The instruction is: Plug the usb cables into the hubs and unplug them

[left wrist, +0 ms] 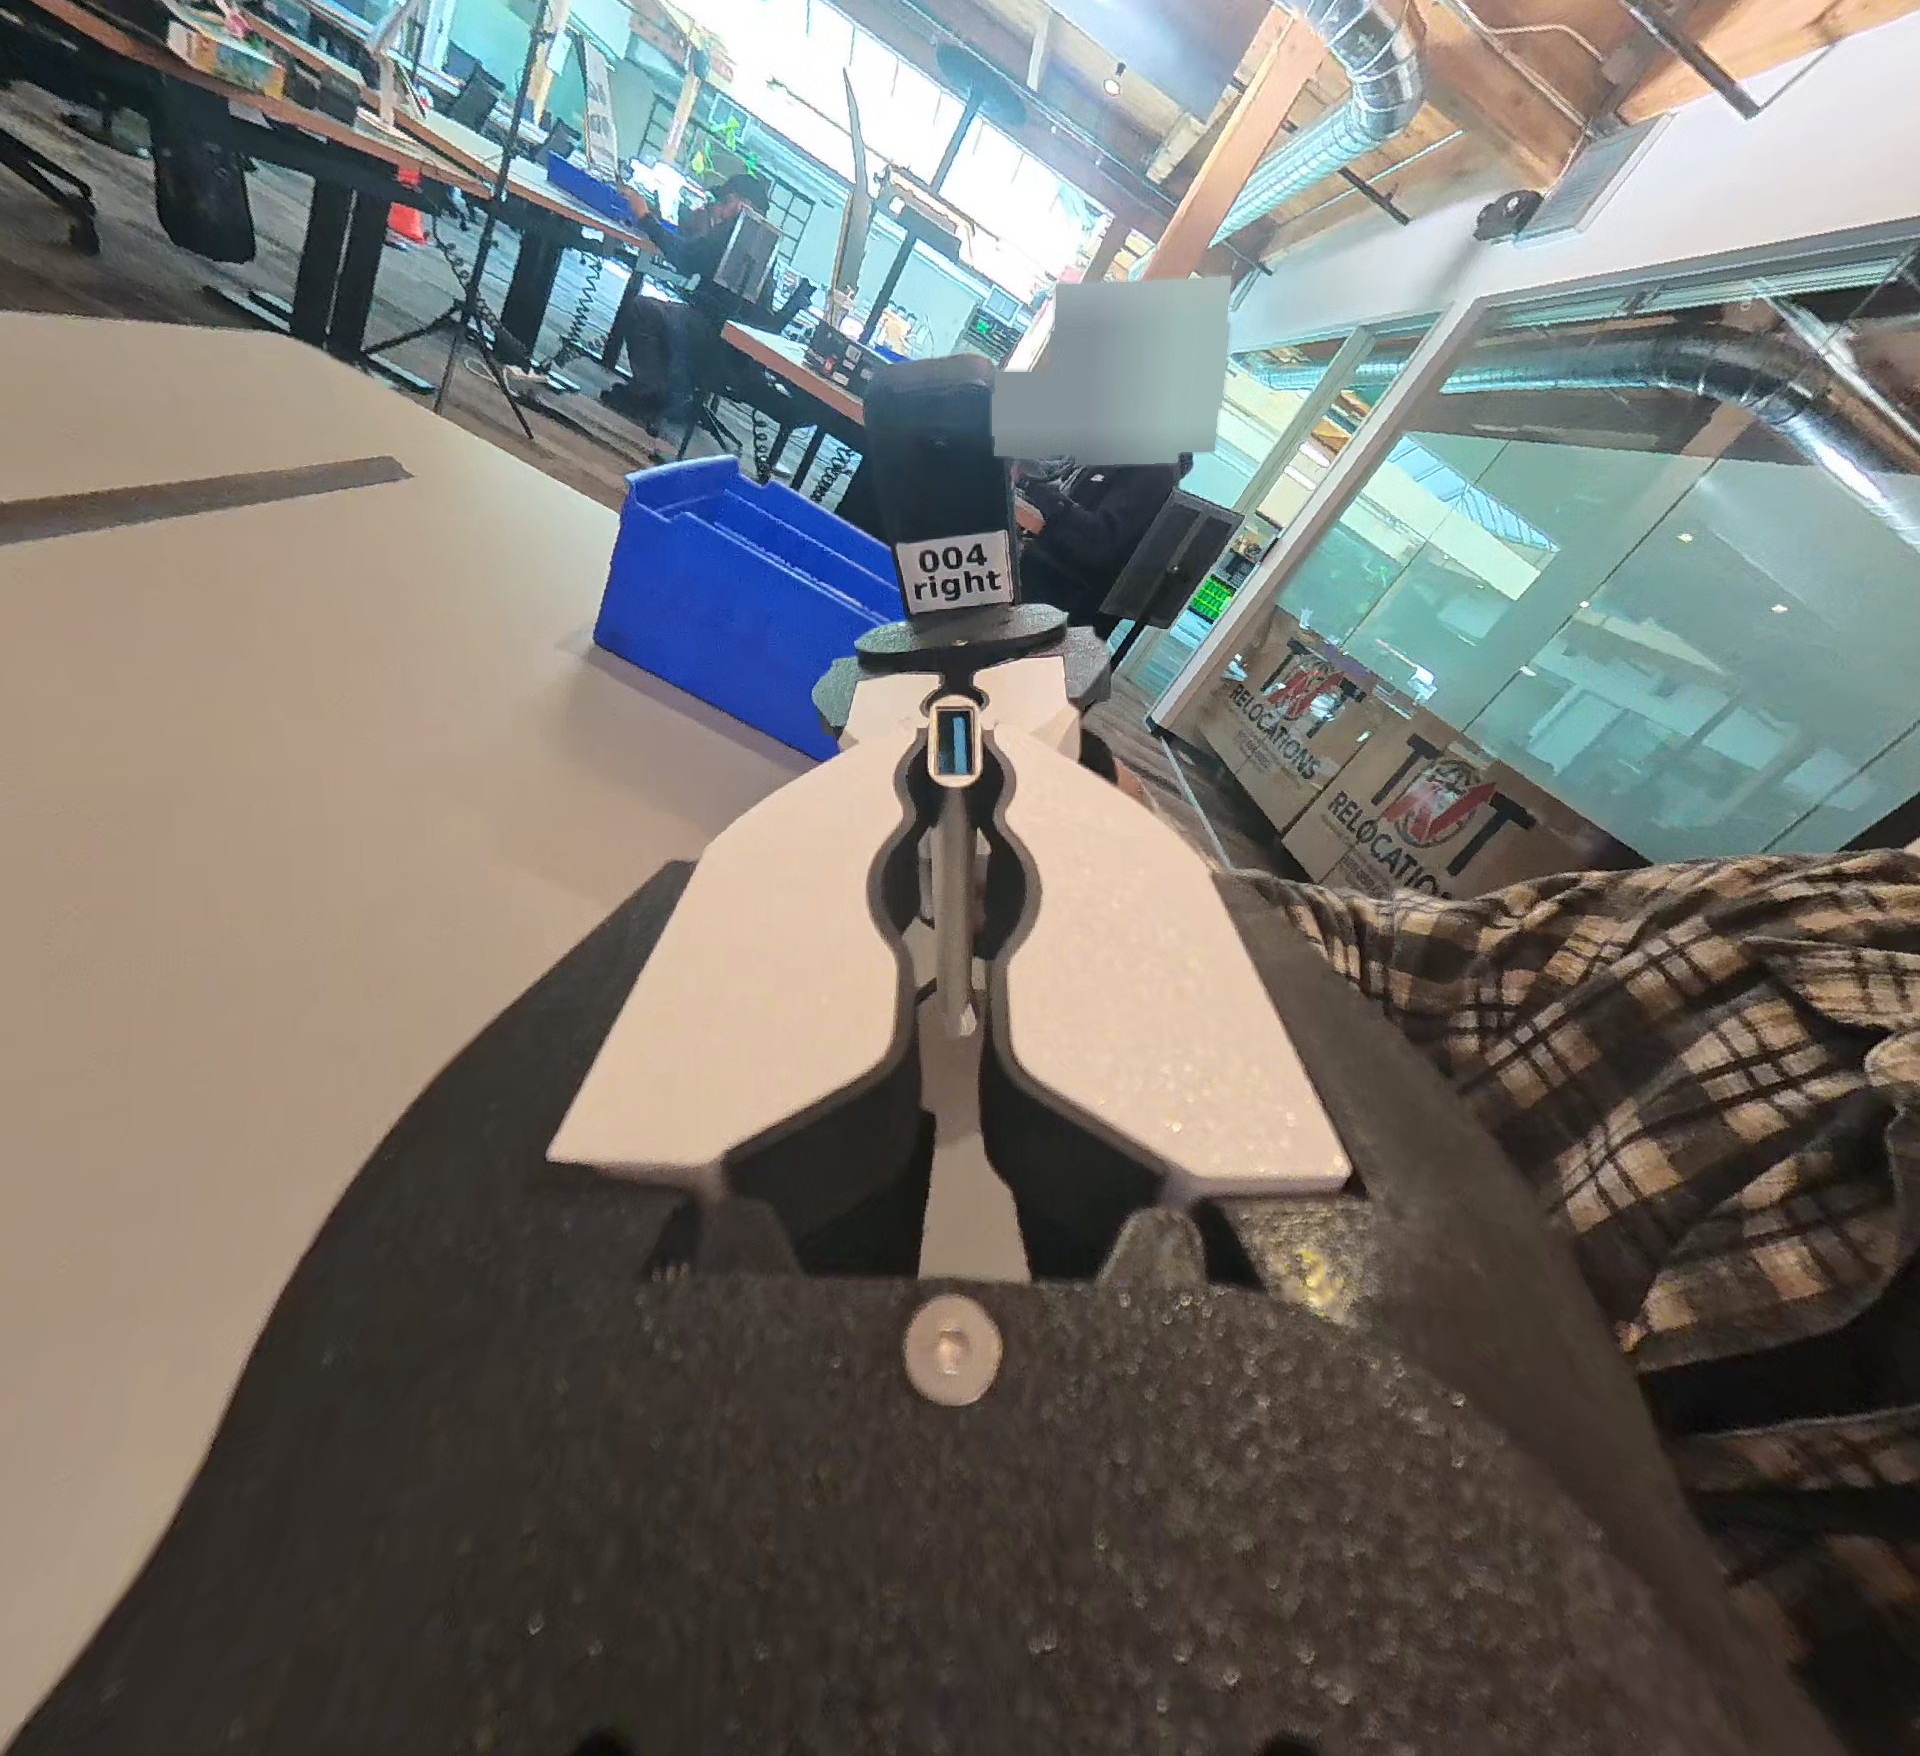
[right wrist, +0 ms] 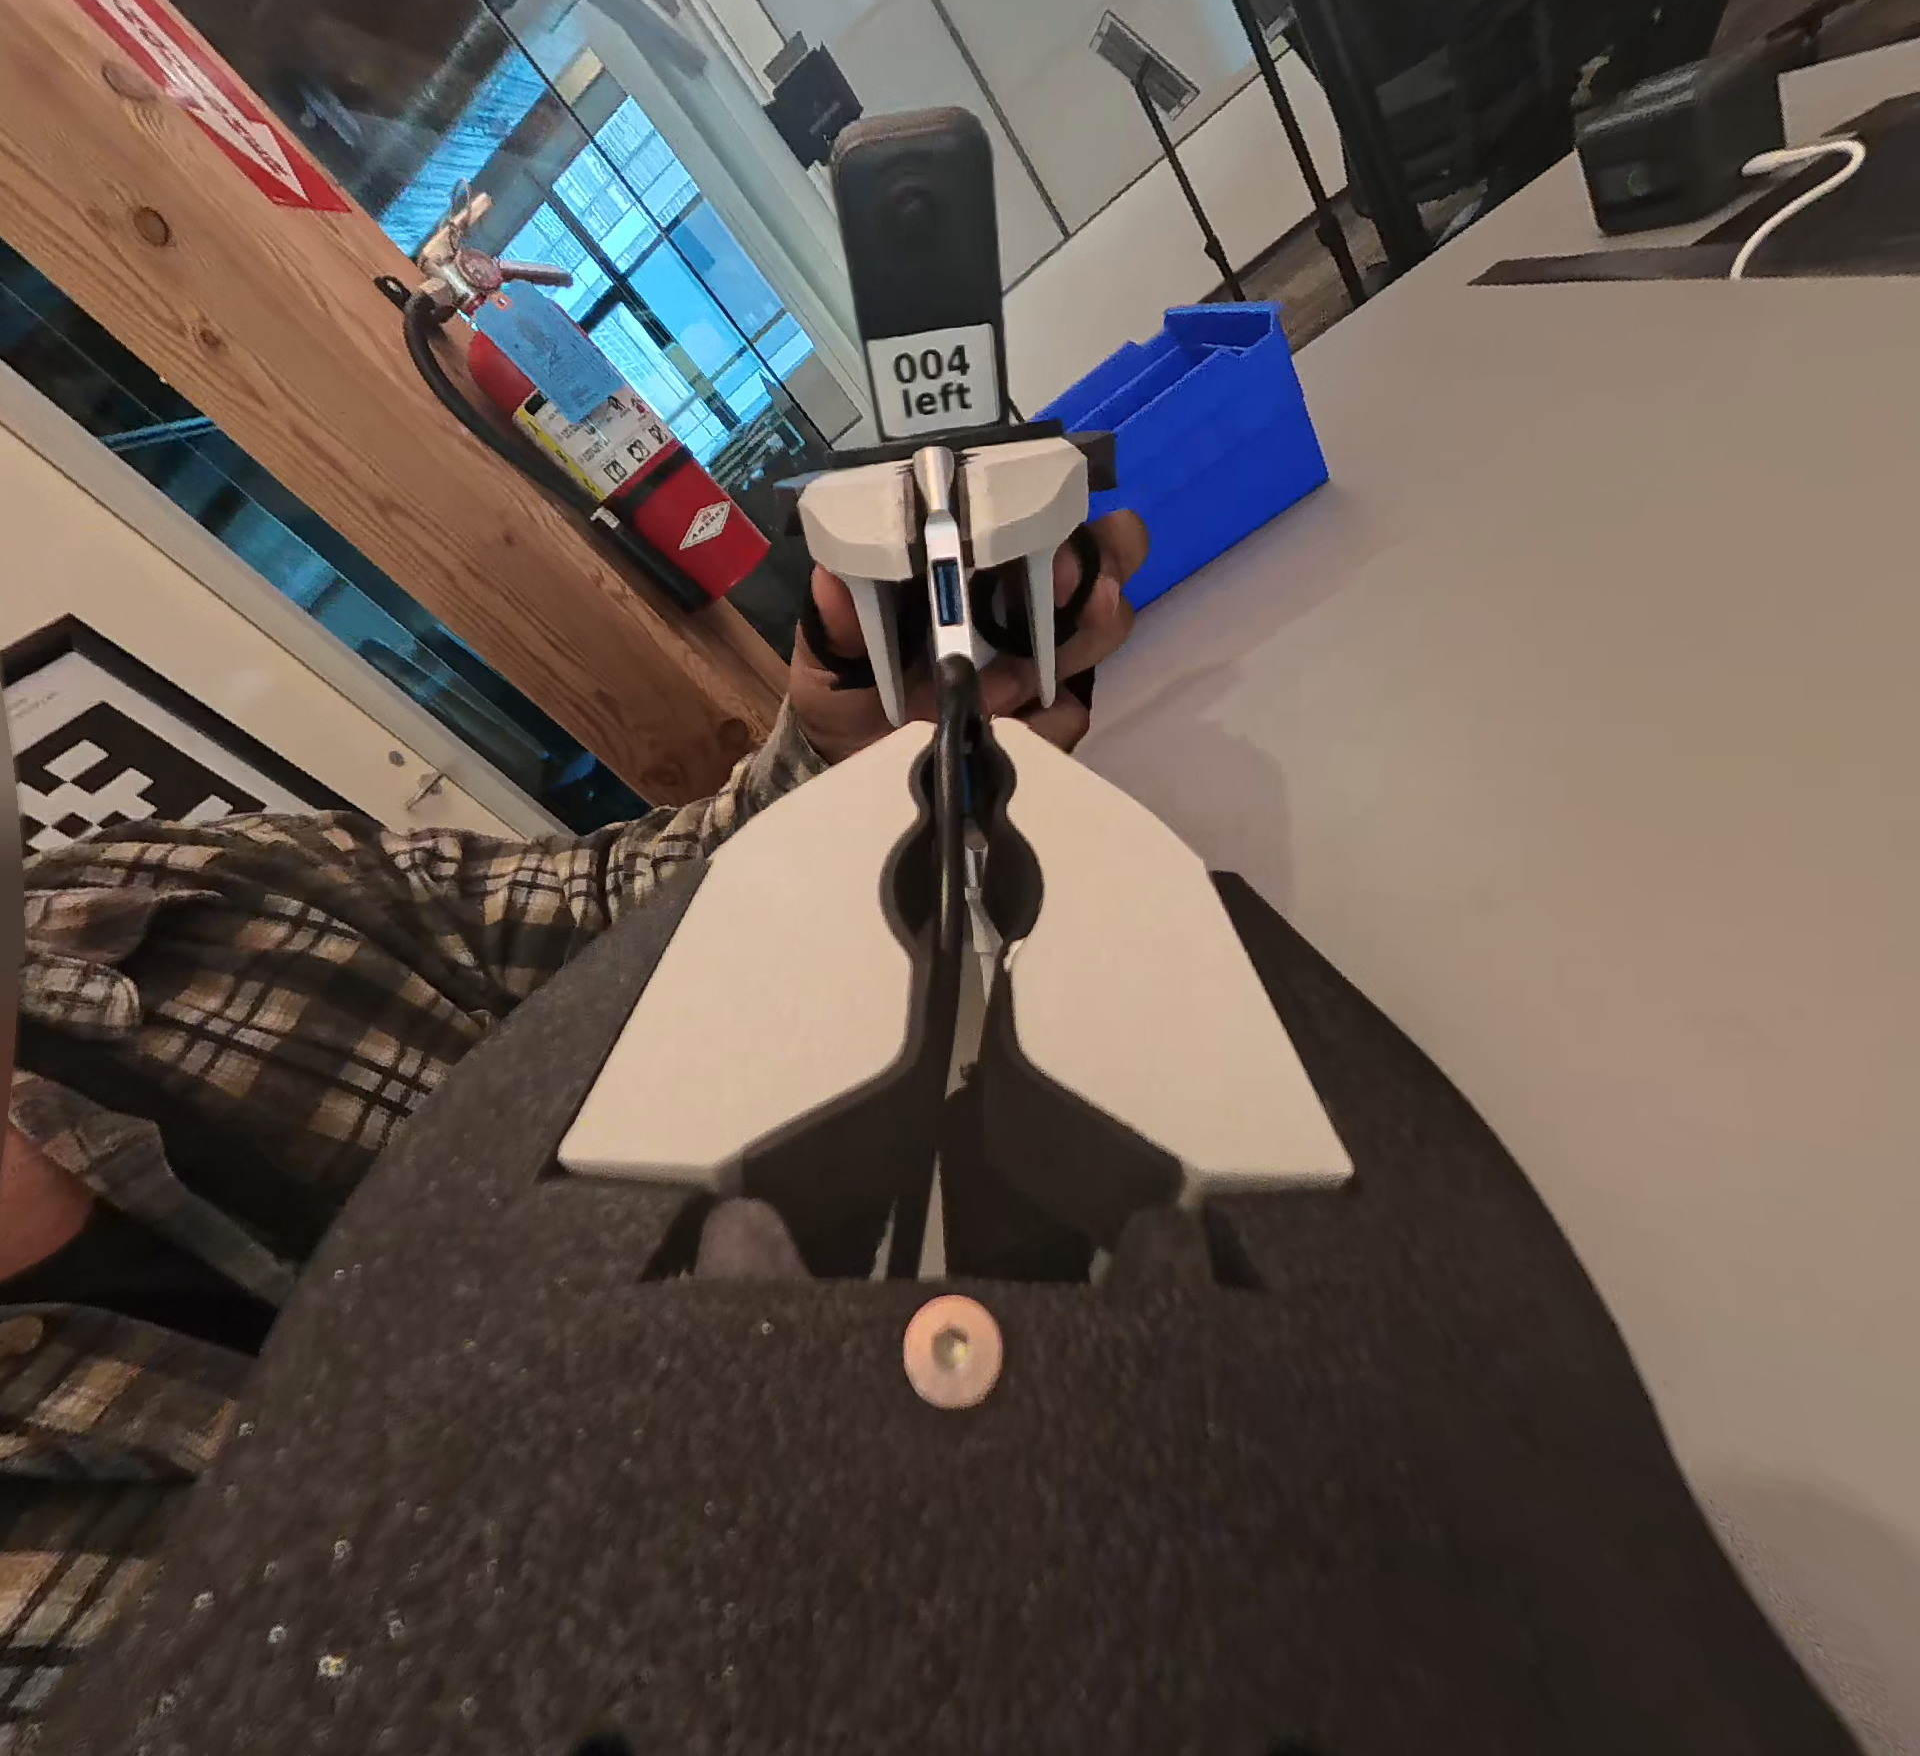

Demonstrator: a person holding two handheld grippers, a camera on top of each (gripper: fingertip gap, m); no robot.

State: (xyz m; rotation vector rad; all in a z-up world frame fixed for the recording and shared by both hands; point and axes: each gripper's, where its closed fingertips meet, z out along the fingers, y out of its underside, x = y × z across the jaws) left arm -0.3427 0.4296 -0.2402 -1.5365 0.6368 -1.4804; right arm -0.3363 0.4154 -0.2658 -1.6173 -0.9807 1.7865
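Pinching slim silver hub, blue port: left gripper | right gripper clamps black cable

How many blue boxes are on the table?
1. The blue bin sits near the white table's far edge, beyond both grippers; the right wrist view shows the same bin. Others could be hidden behind the grippers.

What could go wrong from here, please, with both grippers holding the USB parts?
The silver hub is held in mid-air by the left gripper, so a skewed push could twist it loose. The black cable threads through the shut right gripper; pulling may strain it rather than its plug.
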